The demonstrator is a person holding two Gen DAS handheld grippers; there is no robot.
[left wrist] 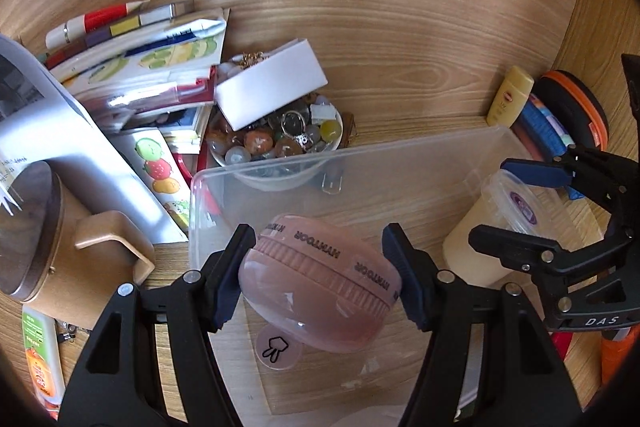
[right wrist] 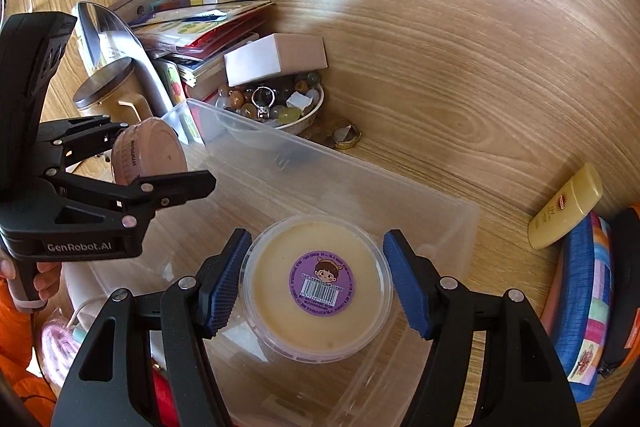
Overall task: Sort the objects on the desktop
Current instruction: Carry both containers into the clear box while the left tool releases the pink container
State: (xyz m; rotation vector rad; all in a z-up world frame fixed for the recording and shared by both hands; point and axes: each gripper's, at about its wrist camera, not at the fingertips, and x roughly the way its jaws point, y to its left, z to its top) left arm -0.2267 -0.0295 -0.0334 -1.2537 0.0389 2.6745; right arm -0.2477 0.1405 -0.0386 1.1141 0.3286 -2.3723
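A ribbed pink round plastic jar [left wrist: 320,283], low centre, sits clamped in the left gripper [left wrist: 320,279] over a clear plastic bin [left wrist: 460,143], while only the right view shows the right gripper [right wrist: 316,283] gripping a cream-filled translucent tub [right wrist: 320,287]'s purple-stickered lid.

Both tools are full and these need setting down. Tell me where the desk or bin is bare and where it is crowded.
Free: the floor of the clear plastic bin, almost empty, and the bare wooden desktop between the white bowl of glass beads and the yellow sunscreen bottle. Crowded: the stack of books and sticker sheets and the wooden lidded cup beside the bin.
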